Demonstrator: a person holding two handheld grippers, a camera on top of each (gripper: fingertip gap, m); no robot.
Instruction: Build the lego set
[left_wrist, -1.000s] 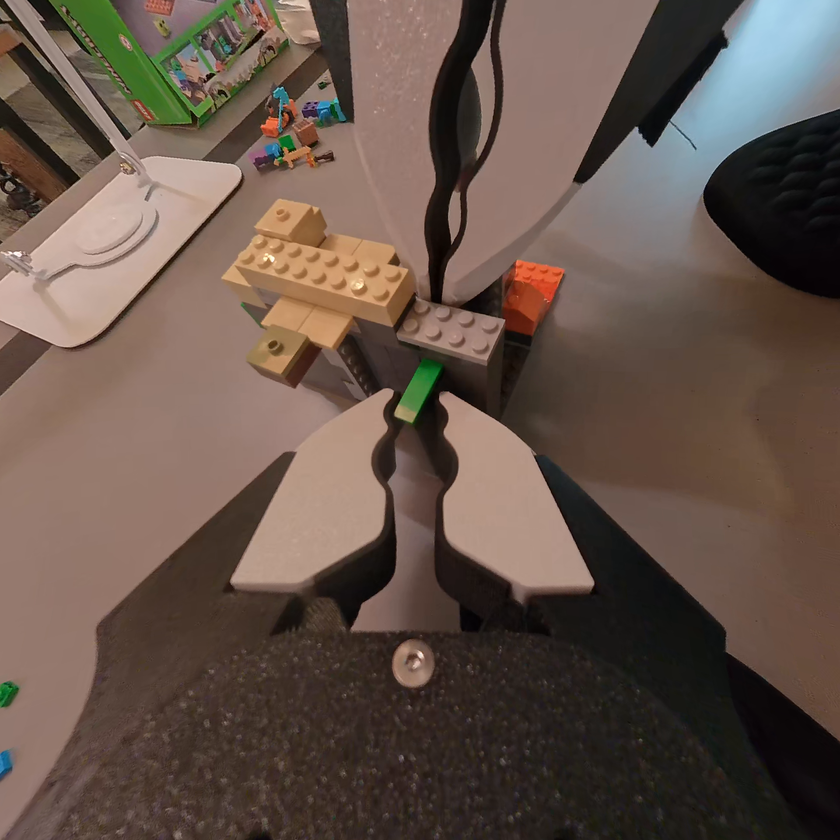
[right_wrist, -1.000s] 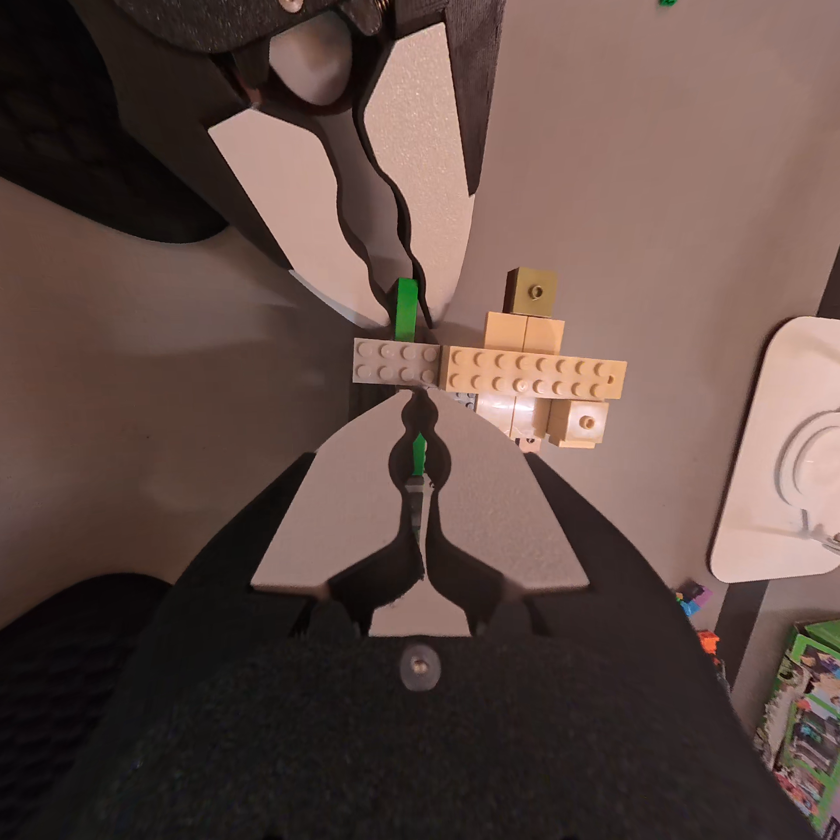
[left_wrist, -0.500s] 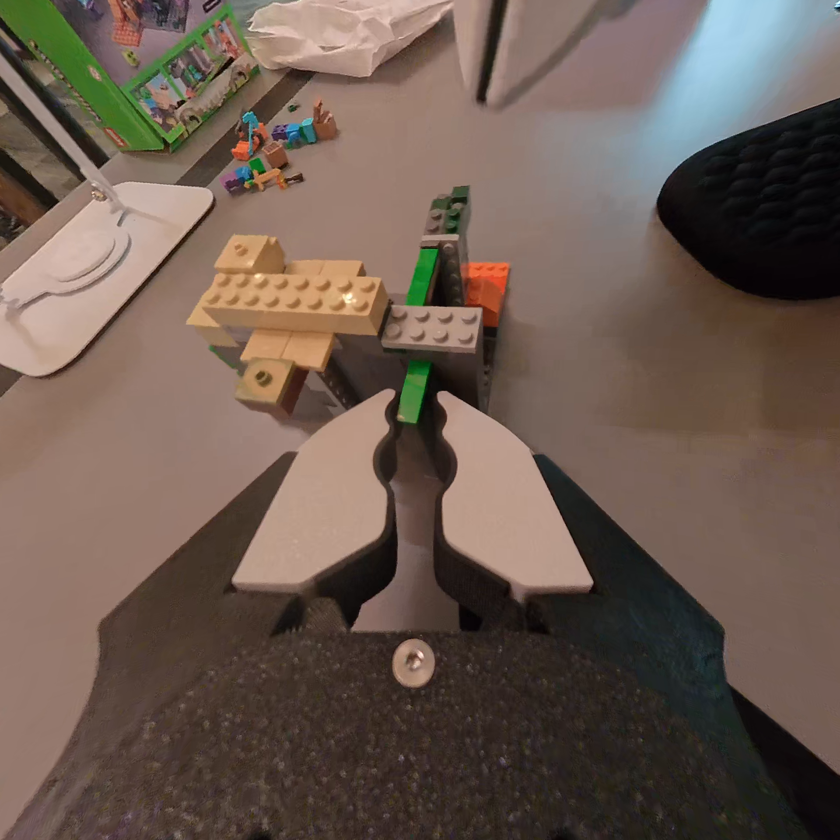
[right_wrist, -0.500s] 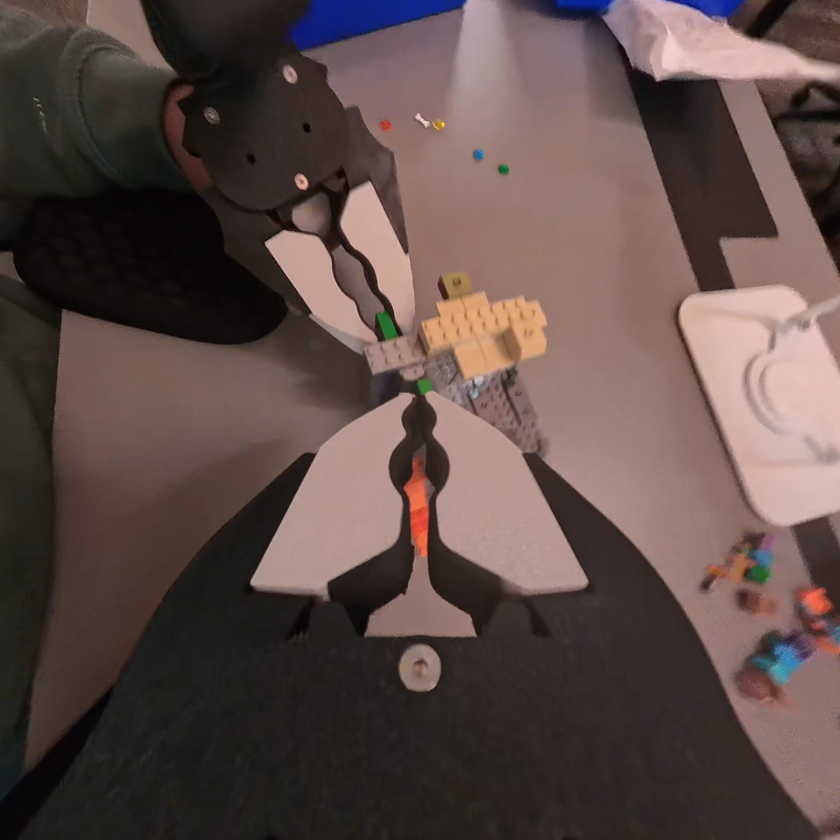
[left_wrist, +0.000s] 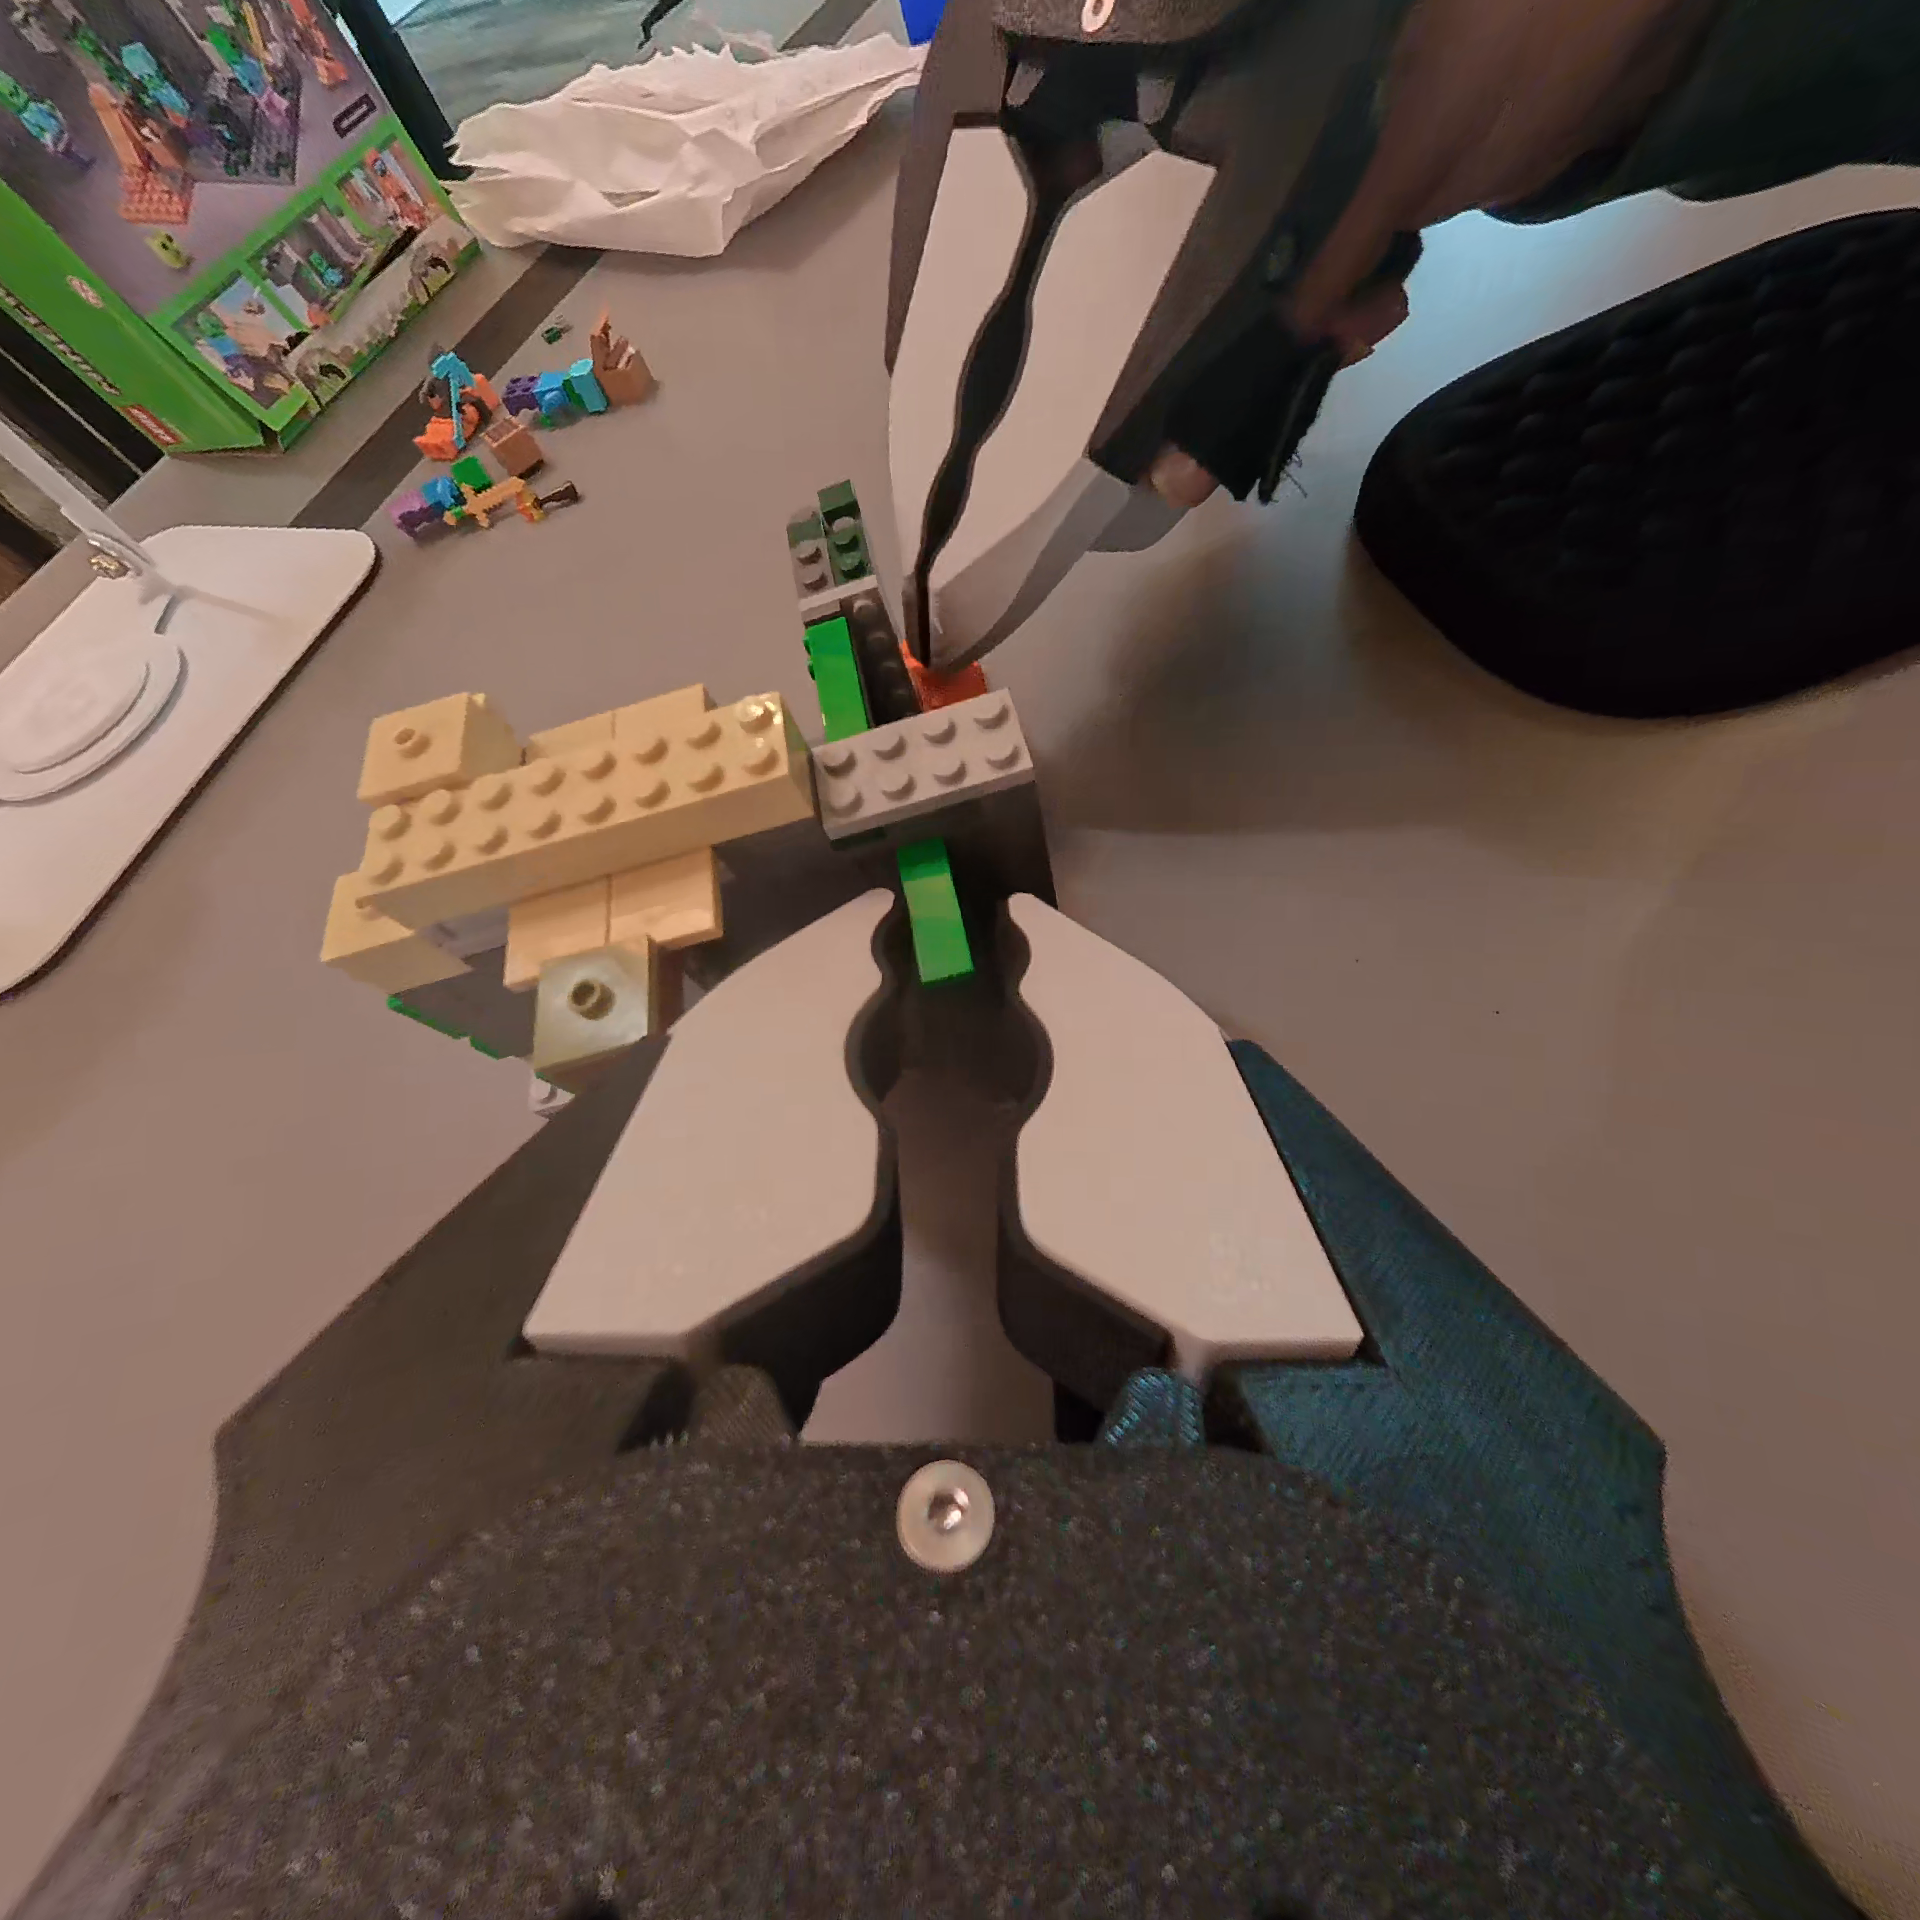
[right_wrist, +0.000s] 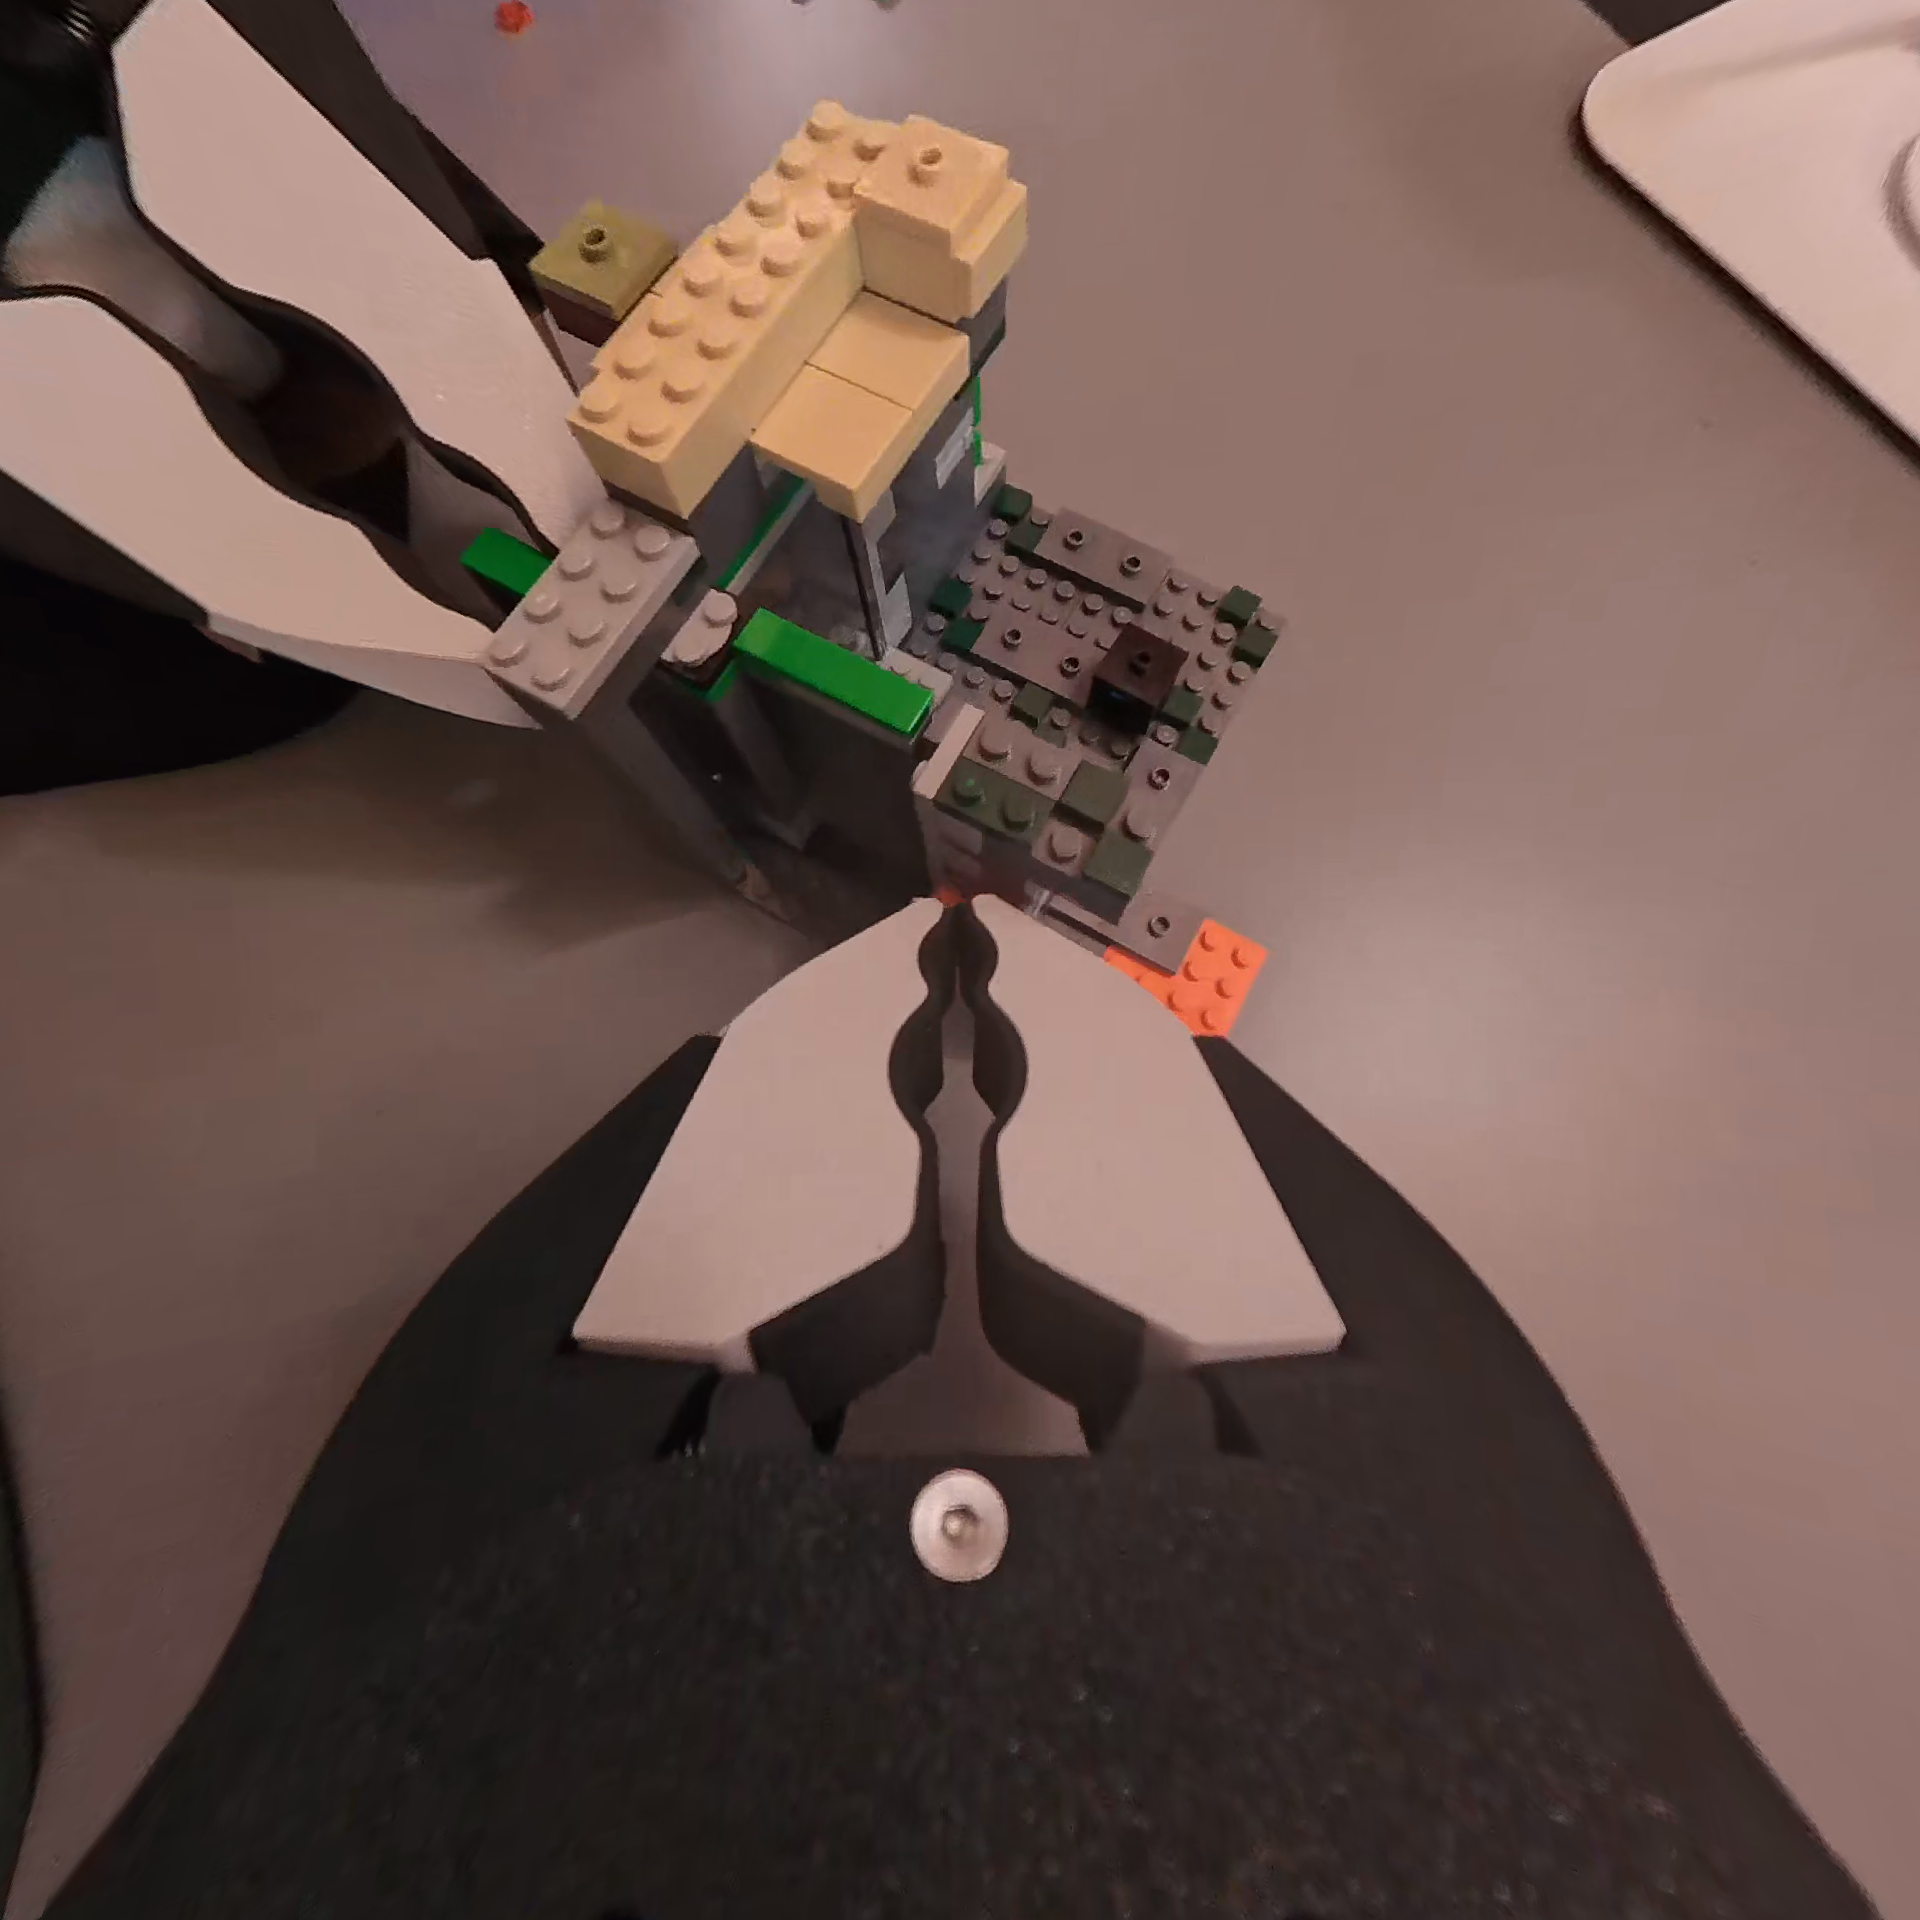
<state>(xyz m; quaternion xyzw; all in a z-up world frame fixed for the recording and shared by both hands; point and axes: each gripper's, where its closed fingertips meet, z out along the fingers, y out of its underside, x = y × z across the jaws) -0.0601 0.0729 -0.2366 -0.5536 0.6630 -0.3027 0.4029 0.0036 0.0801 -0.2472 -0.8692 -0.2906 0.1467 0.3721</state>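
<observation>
The left gripper (left_wrist: 940, 940) is reaching in at the near side of the lego build (right_wrist: 831, 582), its fingers (left_wrist: 748, 1122) sitting a little apart on either side of the green bar (left_wrist: 935, 914); whether they are actually pinching it cannot be told. The bar's long axis is running straight away from those fingers, passing under the grey studded plate (left_wrist: 920, 769) and out the far side, in line with them. The right gripper (right_wrist: 956, 914) is coming in from the opposite side with its fingers pressed almost together, tips touching the orange piece (left_wrist: 940, 681) at the build's low edge; whether anything is being held between them is unclear. So the left gripper is judged the nearer one to the bar. The build is standing on a grey surface (left_wrist: 1455, 1039) away from its edges, with loose bricks (left_wrist: 499, 436), a green box (left_wrist: 177, 208) and crumpled white paper (left_wrist: 665, 145) lying toward the far left corner, and a white stand base (left_wrist: 156, 686) by the left edge
</observation>
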